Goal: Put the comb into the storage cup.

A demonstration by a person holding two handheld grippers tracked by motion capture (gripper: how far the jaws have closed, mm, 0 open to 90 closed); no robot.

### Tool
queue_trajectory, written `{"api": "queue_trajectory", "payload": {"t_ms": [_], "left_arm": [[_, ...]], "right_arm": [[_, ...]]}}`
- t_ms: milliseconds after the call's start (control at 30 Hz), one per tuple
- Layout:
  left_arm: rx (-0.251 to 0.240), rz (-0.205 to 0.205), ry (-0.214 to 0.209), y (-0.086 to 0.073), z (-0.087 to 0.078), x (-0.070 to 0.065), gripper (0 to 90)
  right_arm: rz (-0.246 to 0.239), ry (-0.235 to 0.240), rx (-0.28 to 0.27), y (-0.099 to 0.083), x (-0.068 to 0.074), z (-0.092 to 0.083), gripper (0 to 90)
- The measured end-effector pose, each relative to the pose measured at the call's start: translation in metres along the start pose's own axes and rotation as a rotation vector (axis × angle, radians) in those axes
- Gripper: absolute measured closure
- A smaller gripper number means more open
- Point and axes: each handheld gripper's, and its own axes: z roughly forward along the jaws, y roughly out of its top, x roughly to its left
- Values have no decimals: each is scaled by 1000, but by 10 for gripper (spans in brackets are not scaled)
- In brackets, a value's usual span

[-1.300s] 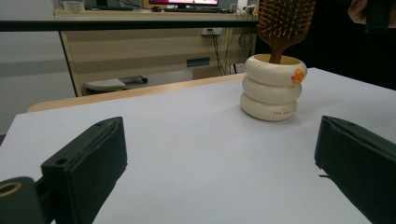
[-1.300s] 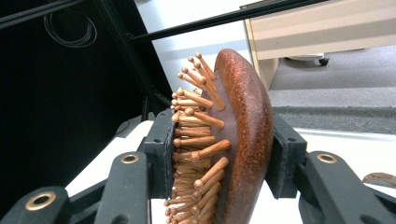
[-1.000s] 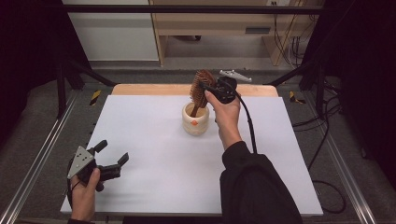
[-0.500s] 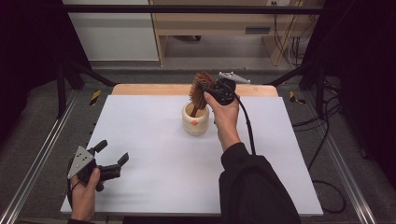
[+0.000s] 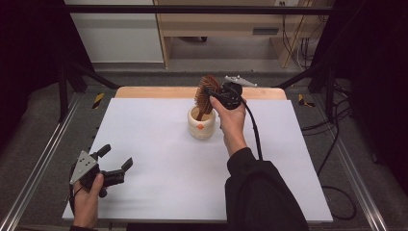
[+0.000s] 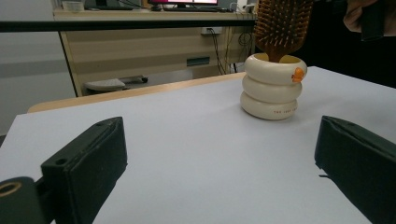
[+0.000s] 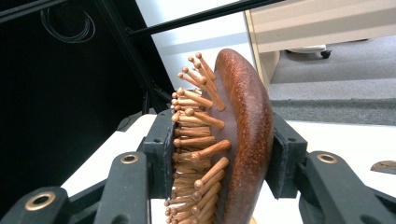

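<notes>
A brown wooden hairbrush (image 5: 207, 94) stands handle-down in a cream ringed cup (image 5: 201, 124) at the back middle of the white table. My right gripper (image 5: 212, 95) is shut on the brush head; in the right gripper view its two pads press the bristle side and the smooth back of the hairbrush (image 7: 233, 140). My left gripper (image 5: 116, 162) rests open near the front left corner, with nothing between its jaws. From the left gripper view the cup (image 6: 273, 87) and the hairbrush (image 6: 282, 25) show beyond the gripper (image 6: 219, 163).
The white table top (image 5: 159, 159) has a wooden strip (image 5: 159, 92) along its far edge. Metal frame rails (image 5: 36, 168) run along both sides. A cable (image 5: 252, 130) trails from the right gripper over the forearm. A wooden desk (image 5: 231, 26) stands beyond the table.
</notes>
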Motion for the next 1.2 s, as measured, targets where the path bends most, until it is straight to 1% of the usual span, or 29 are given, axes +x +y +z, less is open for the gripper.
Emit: {"api": "queue_trajectory", "payload": {"t_ms": [1200], "left_arm": [[2, 0, 0, 0, 0, 0, 23]], "right_arm": [[11, 17, 4, -2, 0, 1, 522]]}}
